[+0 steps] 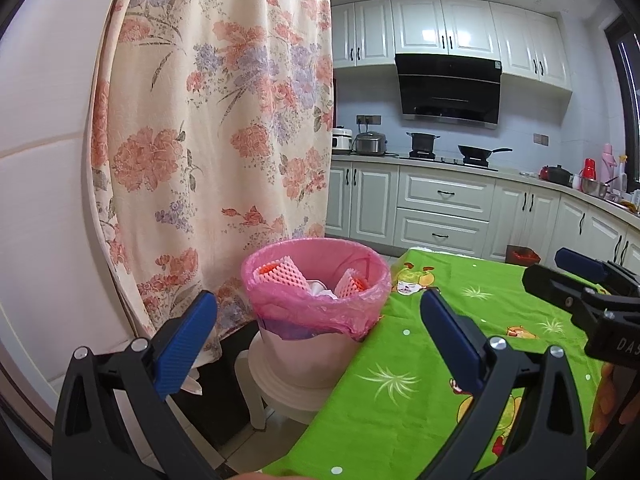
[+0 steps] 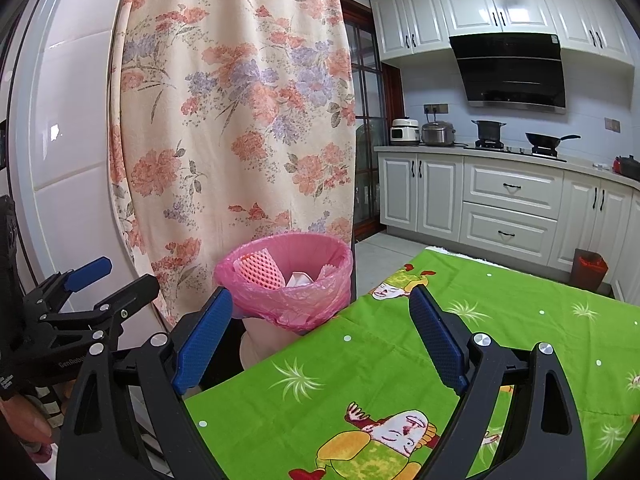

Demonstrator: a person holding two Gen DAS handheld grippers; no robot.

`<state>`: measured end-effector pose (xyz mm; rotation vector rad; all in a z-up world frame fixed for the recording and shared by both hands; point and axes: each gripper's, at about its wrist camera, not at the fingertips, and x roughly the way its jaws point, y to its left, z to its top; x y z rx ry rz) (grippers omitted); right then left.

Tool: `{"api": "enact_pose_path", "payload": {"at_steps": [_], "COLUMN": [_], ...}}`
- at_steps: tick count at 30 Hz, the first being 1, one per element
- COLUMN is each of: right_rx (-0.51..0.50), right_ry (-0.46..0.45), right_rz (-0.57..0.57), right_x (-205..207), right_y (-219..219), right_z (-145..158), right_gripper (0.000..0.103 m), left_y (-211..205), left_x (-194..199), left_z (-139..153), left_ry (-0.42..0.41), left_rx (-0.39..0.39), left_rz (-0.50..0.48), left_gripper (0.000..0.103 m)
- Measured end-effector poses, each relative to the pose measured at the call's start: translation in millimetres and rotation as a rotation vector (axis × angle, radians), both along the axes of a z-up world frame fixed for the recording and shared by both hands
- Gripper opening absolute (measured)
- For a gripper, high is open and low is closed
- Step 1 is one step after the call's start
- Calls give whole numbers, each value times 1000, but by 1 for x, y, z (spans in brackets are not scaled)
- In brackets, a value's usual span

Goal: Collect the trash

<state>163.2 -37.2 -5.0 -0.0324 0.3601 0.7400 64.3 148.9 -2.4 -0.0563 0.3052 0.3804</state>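
Note:
A white bin with a pink liner (image 1: 316, 300) stands on a white stool beside the table; it also shows in the right wrist view (image 2: 286, 280). Inside lie pink foam fruit nets (image 1: 280, 274) and crumpled white paper (image 1: 320, 288). My left gripper (image 1: 320, 324) is open and empty, held in front of the bin. My right gripper (image 2: 320, 320) is open and empty over the table's left edge, near the bin. Each gripper shows at the edge of the other's view: the right one (image 1: 576, 276), the left one (image 2: 104, 280).
A green cartoon-print tablecloth (image 2: 440, 340) covers the table. A floral curtain (image 1: 216, 120) hangs behind the bin. White kitchen cabinets (image 1: 440, 204), a stove with pots and a small red bin (image 1: 522, 256) lie beyond.

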Motion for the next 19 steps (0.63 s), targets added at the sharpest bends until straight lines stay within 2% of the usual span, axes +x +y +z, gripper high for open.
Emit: {"api": "enact_pose_path", "payload": {"at_steps": [4,9,19], "right_rx": [1,0,2], "right_ry": [0,2,3], "right_rz": [-2,1,1], "right_x": [-1,-1,-2], "right_y": [0,-1,0], "right_z": [2,0,-2], "right_gripper": [84,84,84], "left_y": [0,6,4], "left_x": [1,4,1], "left_z": [-1,-5,-6], "left_ry": [2,30,18], "left_rx": [-1,-51,-18], "left_rz": [-4,1,24], "left_gripper": [98,98,98]}}
